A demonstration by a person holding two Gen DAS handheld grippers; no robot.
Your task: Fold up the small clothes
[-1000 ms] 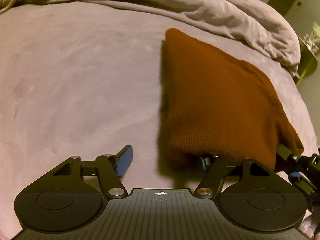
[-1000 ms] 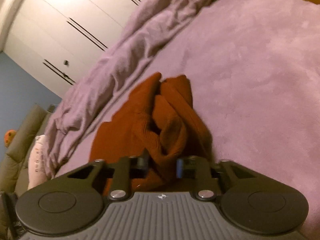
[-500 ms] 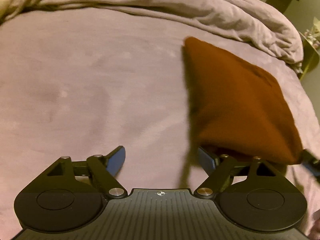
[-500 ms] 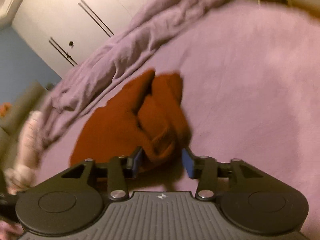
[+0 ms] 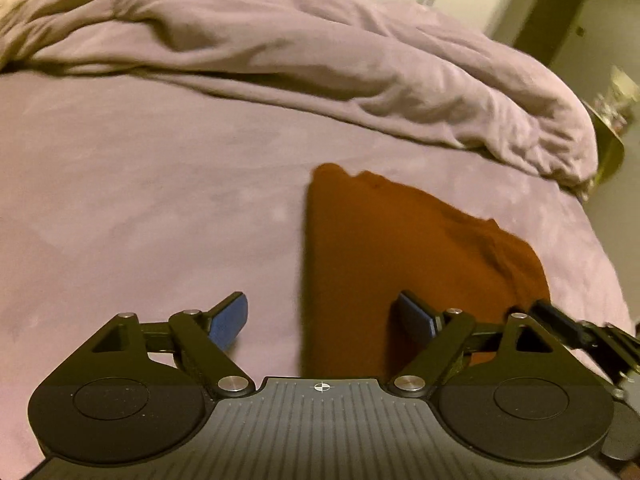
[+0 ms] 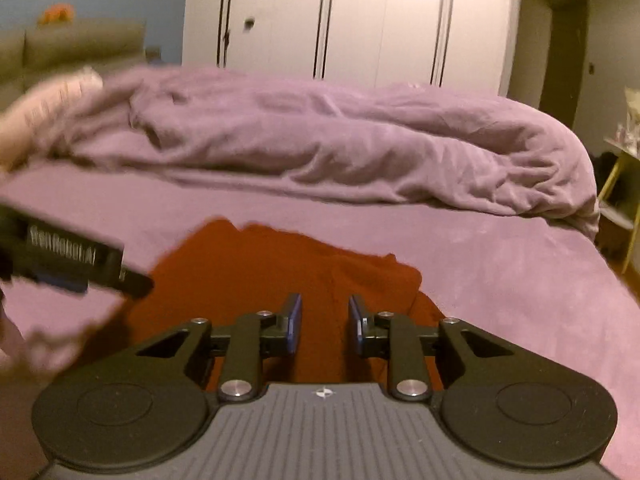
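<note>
Both grippers have let go of the rust-brown knit garment [image 5: 404, 248] since a second ago, when the right gripper pinched a bunched fold and the left one had cloth at its right finger. Garment now lies flat on the purple bed cover [image 5: 152, 200], folded into a compact wedge, with one straight edge on the left and a rumpled edge on the right.

Left gripper [image 5: 320, 320]: jaws have just been opening and stand wide apart. The left blue pad [image 5: 228, 320] hangs over bare bed cover; the right pad is over the garment's near end. Straight edge of the garment runs between the two pads, but neither pad presses on it. Whether the pads brush the cloth I cannot tell.

Right gripper [image 6: 325, 326]: jaws have just been closing and stand narrow, with a clear gap. Nothing sits between the pads; garment is seen through the gap, below and beyond. Its view is now level; earlier it was rolled sideways.

Right-wrist view, left edge: the left gripper's finger juts in over the garment's left side, blurred. A blurred hand [image 6: 24, 356] shows below it.

Background: crumpled purple duvet [image 6: 340, 148] heaped across the far side of the bed, well apart from the garment; white wardrobe doors [image 6: 352, 20] behind.
</note>
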